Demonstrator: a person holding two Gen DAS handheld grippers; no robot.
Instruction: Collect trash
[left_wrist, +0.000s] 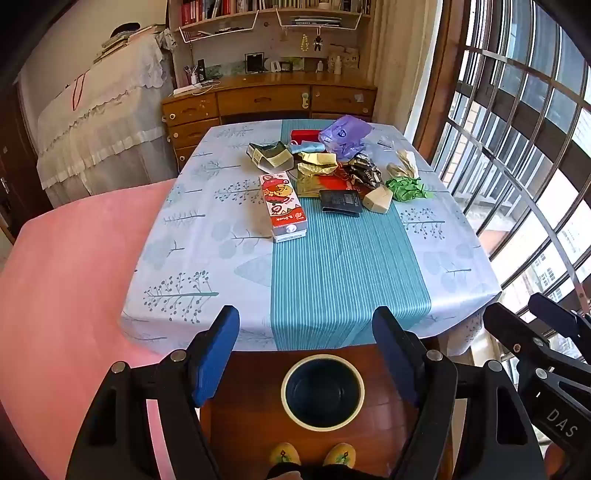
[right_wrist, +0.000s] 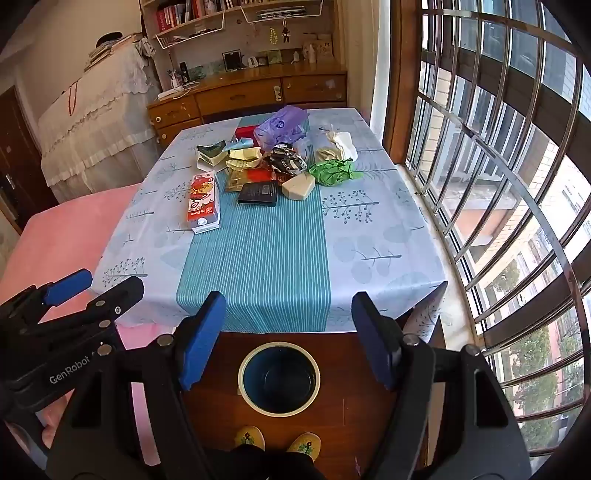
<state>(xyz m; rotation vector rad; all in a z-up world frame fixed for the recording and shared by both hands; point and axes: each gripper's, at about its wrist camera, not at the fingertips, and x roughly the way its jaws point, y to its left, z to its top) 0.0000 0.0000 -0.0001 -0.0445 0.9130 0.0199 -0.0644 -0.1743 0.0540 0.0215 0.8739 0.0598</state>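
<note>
The left gripper (left_wrist: 306, 354), black-framed with 2 blue rubber pads, hangs with its jaws spread wide and nothing between them. Framed in that gap, directly below, is the round dark bin with a cream rim (left_wrist: 322, 392), standing on the reddish wooden floor (left_wrist: 243, 417) just short of the table's near edge. 2 yellow slippers (left_wrist: 312, 453) show under the bin.

The right gripper (right_wrist: 288, 336) is likewise released, jaws apart and holding nothing, and the same bin (right_wrist: 279, 378) sits in its gap. The 2 grippers are side by side, each visible at the edge of the other's view.

Ahead of both jaws, the table with a pale blue leaf-print cloth and teal striped centre band (left_wrist: 343, 266) has its near half bare; the cloth's front edge hangs over just beyond the fingertips.

The trash is clustered on the far half, well beyond the jaws. Nearest is a red-and-white cartoon carton (left_wrist: 282, 206) lying flat, left of the band. Right of it lie a flat black packet (left_wrist: 340, 202), a beige folded box (left_wrist: 377, 198) and a crumpled green wrapper (left_wrist: 406, 188). Behind them are gold foil wrappers (left_wrist: 317, 164), a black-and-white crumpled wrapper (left_wrist: 364, 172), a torn olive box (left_wrist: 267, 154) and a purple plastic bag (left_wrist: 343, 134) at the far edge.

A pink-covered surface (left_wrist: 66, 258) borders the table left of the jaws; barred windows (right_wrist: 498, 184) close in on the right.
</note>
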